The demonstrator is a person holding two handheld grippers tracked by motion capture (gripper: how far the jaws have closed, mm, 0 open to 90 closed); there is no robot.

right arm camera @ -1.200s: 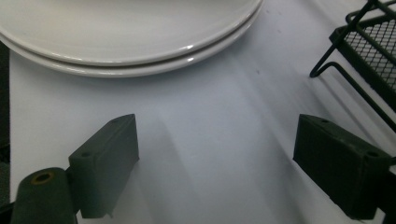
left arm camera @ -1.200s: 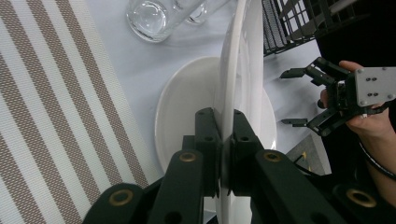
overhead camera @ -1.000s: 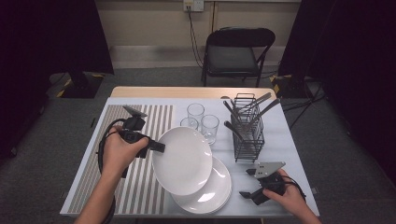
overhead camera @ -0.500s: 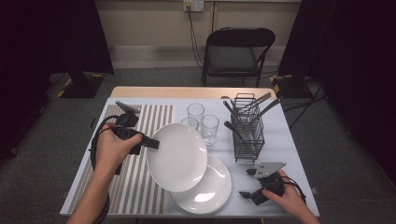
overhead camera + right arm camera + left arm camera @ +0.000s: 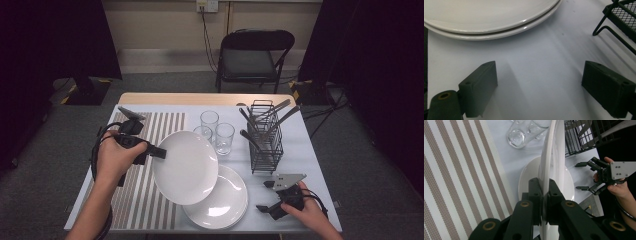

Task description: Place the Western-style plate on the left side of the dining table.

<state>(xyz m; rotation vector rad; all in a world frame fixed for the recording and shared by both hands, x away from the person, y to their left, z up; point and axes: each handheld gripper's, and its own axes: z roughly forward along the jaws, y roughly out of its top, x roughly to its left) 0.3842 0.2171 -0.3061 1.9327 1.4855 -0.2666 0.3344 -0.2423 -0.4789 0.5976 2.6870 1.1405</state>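
My left gripper is shut on the left rim of a white plate, which it holds tilted above the table. Seen edge-on in the left gripper view, the plate stands upright with its rim pinched by the gripper. Below it, a stack of white plates lies on the white table cover. Near the front right corner, my right gripper rests open with nothing between its pads. In the right gripper view, the gripper faces the plate stack.
A black wire rack with utensils stands right of centre, close to the right gripper. Three clear glasses stand behind the held plate. A striped mat covers the table's left part. A black chair stands beyond the table.
The left gripper and its plate have shifted slightly to the left and away from the stack. The right gripper has kept still.
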